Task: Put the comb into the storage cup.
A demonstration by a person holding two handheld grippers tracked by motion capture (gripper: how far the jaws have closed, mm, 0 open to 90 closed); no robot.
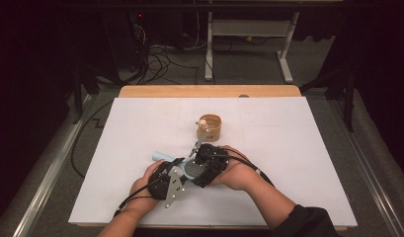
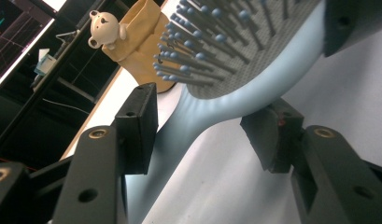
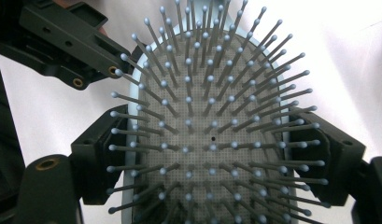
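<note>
Near the front middle of the white desk [image 1: 298,163], a pale blue hairbrush [image 1: 176,161] lies between the person's two hands, bristles facing up, its handle pointing away to the left and its grey bristle pad toward the right. The right tool [image 1: 205,168] sits over the head of the brush; in the right gripper view its two black jaws press against the opposite edges of the oval head [image 3: 207,140], so it is holding the hairbrush by the head, with the ball-tipped bristles standing up toward the camera. The left tool [image 1: 166,181], with its grey three-cornered plate on top, is just beside the right one, nearly touching it. In the left gripper view its jaws stand apart on either side of the brush's neck [image 2: 198,126], where the handle widens into the head; a gap shows between each pad and the blue plastic, so the left tool is moderately open around the neck and not gripping it. The left hand [image 1: 142,185] and right hand [image 1: 236,173] each wrap their tool from the near side. Farther back on the desk, well apart from the brush, stands a small tan round holder [image 1: 210,127] with a cream bear figure [image 2: 103,27] on its rim. Beyond the desk, cables [image 1: 155,59] lie on the floor.
</note>
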